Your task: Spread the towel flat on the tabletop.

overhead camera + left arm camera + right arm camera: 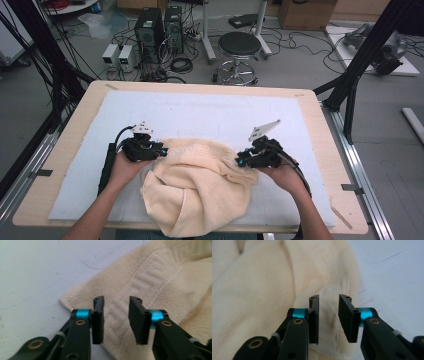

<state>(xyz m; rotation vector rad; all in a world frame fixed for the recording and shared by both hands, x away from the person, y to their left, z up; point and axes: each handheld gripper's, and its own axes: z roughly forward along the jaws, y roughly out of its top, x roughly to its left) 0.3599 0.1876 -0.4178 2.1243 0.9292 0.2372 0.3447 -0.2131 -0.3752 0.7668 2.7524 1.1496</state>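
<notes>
A rumpled cream-yellow terry towel [195, 187] lies bunched on the white foam mat [210, 117] that covers the light wooden table [320, 117], at the near middle of the table, its lower edge hanging past the front edge of the mat. The person's left hand [122, 167] holds the left gripper [162, 151] at the towel's left upper corner; in the left gripper view its jaws stand spread, with a woven ribbed border band [147, 277] of the towel lying between and beyond them. The right hand [285, 175] holds the right gripper [240, 161] at the towel's right edge; in the right gripper view its jaws are also spread apart over a fold of towel next to bare mat
</notes>
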